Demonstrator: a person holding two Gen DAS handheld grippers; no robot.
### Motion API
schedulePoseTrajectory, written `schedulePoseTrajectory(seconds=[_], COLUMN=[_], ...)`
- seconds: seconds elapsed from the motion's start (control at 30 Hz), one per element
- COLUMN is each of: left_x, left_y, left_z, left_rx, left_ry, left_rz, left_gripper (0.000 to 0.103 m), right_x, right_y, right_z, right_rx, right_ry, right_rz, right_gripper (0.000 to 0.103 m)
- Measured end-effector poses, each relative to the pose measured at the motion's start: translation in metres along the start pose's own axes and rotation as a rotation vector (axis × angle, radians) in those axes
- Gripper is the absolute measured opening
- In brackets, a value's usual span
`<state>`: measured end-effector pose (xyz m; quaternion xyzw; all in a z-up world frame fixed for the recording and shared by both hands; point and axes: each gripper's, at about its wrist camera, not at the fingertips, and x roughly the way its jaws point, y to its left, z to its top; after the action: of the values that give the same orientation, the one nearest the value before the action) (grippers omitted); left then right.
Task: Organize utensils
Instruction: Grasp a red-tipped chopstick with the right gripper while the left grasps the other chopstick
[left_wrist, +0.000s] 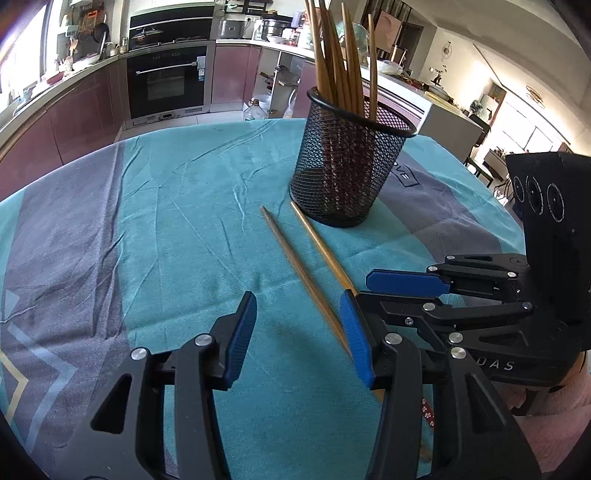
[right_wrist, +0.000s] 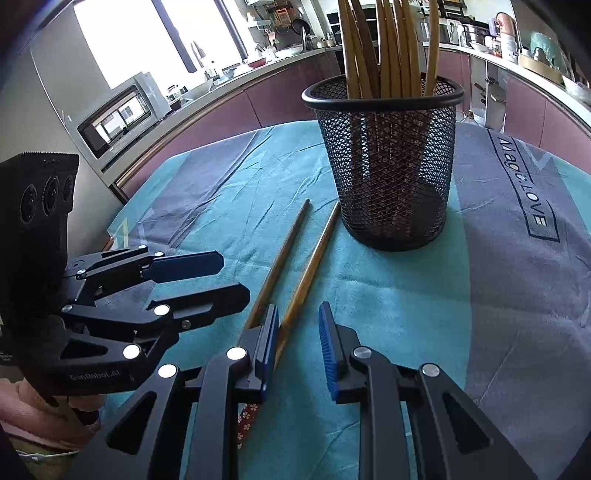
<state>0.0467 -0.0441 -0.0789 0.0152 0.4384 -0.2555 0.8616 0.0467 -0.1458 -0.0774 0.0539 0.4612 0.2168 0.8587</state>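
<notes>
Teal/grey tablecloth (left_wrist: 177, 206) – oven (left_wrist: 166, 79), microwave (right_wrist: 122, 118) in bkgd.

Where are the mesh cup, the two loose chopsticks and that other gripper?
Mesh cup (right_wrist: 388, 173), right wrist view, on its mesh wall.
Loose chopsticks (right_wrist: 314, 258), right wrist view, mid-shaft of the right-hand one.
Left gripper (right_wrist: 221, 277), right wrist view, between its fingertips.

- My left gripper (left_wrist: 299, 339) points steeply downward, its blue-padded jaws parted with nothing pressed between them.
- My right gripper (right_wrist: 299, 347) sits close beside it at the same downward angle, jaws narrower but with a clear gap.
- A pink sleeve (right_wrist: 22, 413) shows behind the left gripper's handle.
</notes>
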Motion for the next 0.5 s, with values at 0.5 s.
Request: schedulePoseTrajectory(seconds=[0.5], left_x=[0.012], left_y=[-0.010], left_z=[-0.002], left_rx=[0.091], left_ry=[0.037], left_rz=[0.024], left_gripper=[0.033], right_x=[-0.003], right_y=[-0.005], right_z=[-0.001], right_rx=[-0.002], right_ry=[0.000], right_rz=[0.002], right_gripper=[0.021])
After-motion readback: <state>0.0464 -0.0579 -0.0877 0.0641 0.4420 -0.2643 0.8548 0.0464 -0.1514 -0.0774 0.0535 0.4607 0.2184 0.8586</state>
